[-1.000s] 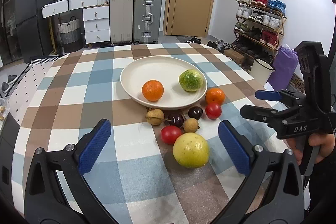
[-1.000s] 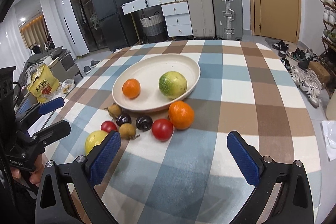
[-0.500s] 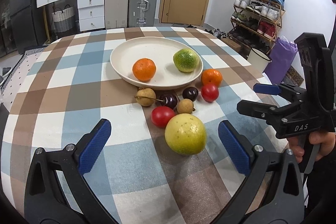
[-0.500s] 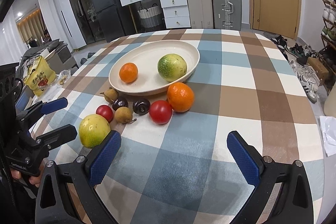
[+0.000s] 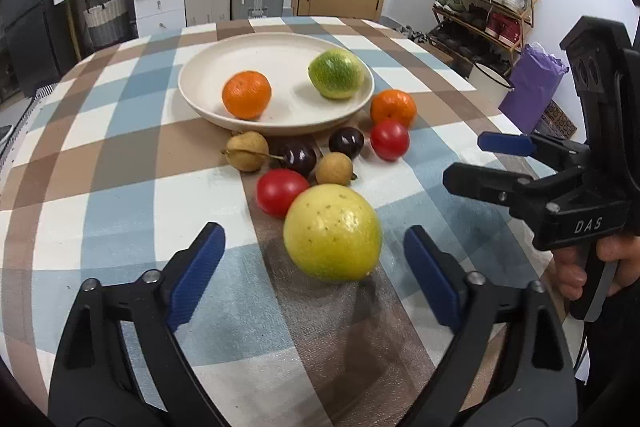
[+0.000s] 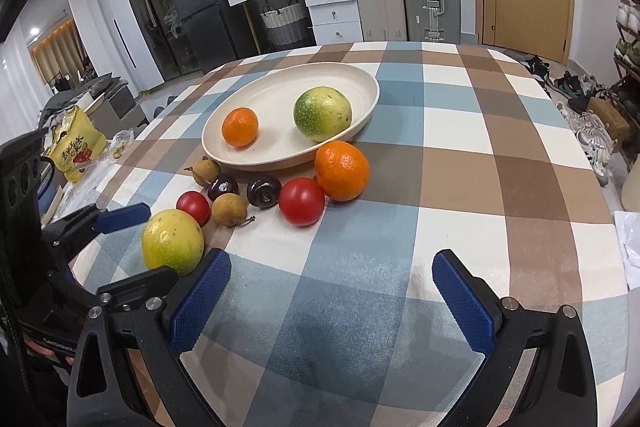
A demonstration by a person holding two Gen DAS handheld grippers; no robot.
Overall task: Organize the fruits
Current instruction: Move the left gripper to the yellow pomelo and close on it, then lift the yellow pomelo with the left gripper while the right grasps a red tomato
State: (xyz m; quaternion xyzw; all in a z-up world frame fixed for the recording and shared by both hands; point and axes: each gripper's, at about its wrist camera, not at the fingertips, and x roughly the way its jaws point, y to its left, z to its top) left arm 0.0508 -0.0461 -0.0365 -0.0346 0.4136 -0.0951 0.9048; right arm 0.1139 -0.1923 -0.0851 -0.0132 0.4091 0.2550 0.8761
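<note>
Over the table (image 5: 100, 131), my left gripper (image 5: 314, 275) has closed in on the yellow fruit (image 5: 333, 231), fingers spread wide, empty; right gripper (image 6: 332, 291) likewise.

Matt plate (image 5: 200, 83), cloth tablecloth (image 5: 120, 163) (checked), glossy tomatoes (image 5: 280, 191).

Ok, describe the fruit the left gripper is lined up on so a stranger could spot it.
Start at the cream plate on the checked table, then come past the cluster of small fruit in front of it. Nearest the open left gripper sits the yellow-green fruit, far bigger than its neighbours, with speckled skin.
</note>
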